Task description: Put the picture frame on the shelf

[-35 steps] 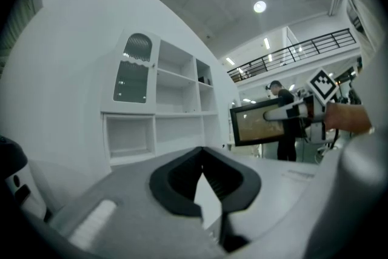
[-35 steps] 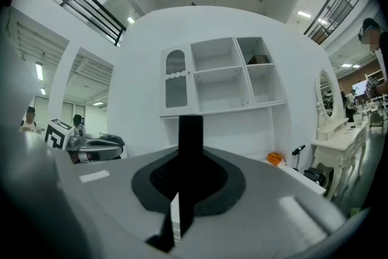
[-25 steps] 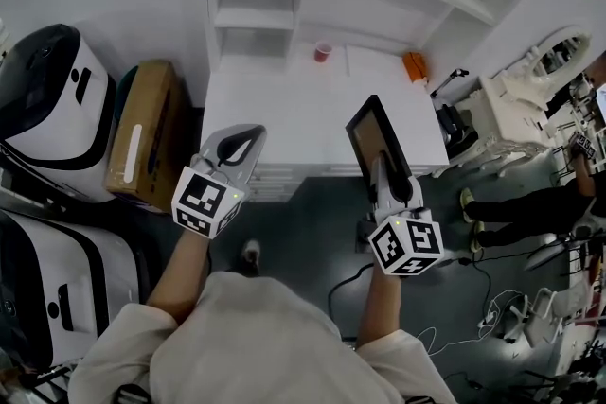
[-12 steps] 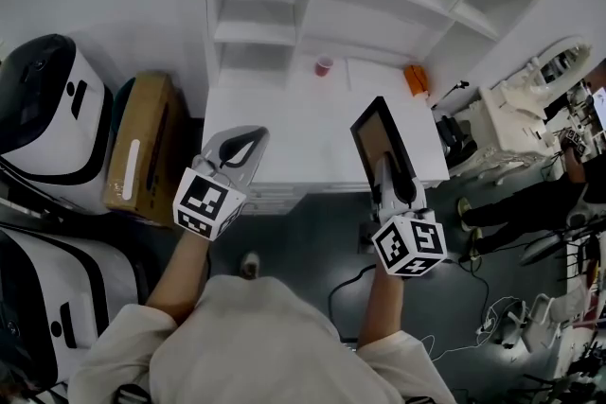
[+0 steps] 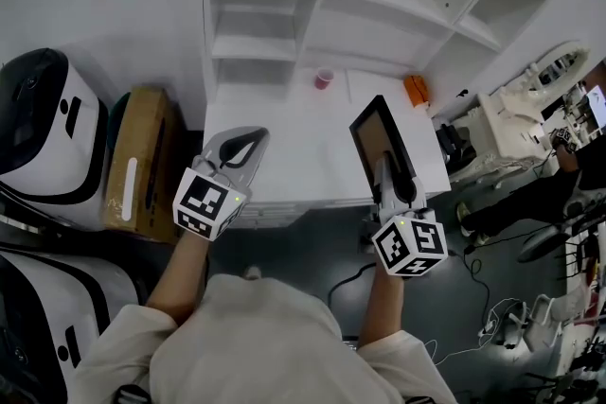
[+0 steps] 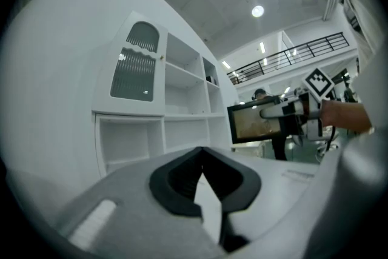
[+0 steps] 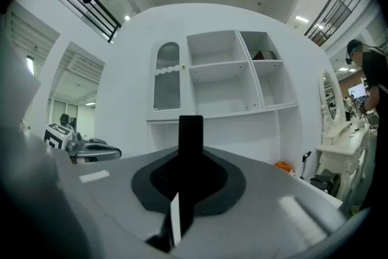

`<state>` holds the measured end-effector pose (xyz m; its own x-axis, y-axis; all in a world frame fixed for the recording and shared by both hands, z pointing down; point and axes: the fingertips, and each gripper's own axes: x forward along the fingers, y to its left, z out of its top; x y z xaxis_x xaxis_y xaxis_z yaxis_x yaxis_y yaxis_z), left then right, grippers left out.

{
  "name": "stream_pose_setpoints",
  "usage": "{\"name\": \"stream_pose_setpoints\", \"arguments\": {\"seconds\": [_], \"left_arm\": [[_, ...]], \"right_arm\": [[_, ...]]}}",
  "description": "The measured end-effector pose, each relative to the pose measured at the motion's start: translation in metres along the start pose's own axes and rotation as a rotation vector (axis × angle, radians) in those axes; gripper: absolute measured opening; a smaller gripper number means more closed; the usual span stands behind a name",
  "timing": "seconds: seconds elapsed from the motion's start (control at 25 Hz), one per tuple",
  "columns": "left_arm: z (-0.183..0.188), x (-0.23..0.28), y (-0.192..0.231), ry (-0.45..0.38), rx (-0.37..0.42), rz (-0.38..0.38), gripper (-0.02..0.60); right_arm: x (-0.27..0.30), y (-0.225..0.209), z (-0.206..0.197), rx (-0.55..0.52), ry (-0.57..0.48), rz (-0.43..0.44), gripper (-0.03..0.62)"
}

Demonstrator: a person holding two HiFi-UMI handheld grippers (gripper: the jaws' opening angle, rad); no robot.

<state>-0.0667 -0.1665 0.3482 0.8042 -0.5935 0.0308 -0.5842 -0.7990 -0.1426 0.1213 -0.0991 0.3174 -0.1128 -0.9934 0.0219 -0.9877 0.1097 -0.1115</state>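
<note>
The right gripper (image 5: 383,167) is pinching the picture frame (image 5: 377,139) by its lower edge, its jaws pressing close on the thin dark border; in the right gripper view the frame is showing edge-on as a black bar rising straight up from between the jaws. In the head view the frame is standing right of centre, held in the air over the right front part of the white desk (image 5: 284,142), tilting slightly and not touching the desk or the shelf. The white shelf unit (image 5: 284,24) is filling the upper middle of that view, its compartments lying beyond the desk, well apart from the frame. The left gripper (image 5: 248,141) is hovering left of centre over the desk's front edge, its jaws pressing together with nothing between them. A small pink cup (image 5: 324,78) is sitting at the back of the desk, and an orange object (image 5: 415,90) is lying toward its right back corner. A brown cardboard box (image 5: 142,161) is standing at the left of the desk.
</note>
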Motion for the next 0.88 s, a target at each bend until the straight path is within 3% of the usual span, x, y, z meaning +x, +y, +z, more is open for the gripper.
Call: {"name": "stream_pose_setpoints", "arguments": {"seconds": [0.4,0.88], "left_arm": [[0.008,0.021,0.024,-0.038,0.002,-0.014,0.002],[0.010,0.069,0.035,-0.010,0.061,0.003,0.002]], "right_arm": [[0.030,0.007,0.012,-0.046,0.004,0.038,0.014],[0.082,-0.026,0.038,-0.058,-0.041,0.102,0.014]]}}
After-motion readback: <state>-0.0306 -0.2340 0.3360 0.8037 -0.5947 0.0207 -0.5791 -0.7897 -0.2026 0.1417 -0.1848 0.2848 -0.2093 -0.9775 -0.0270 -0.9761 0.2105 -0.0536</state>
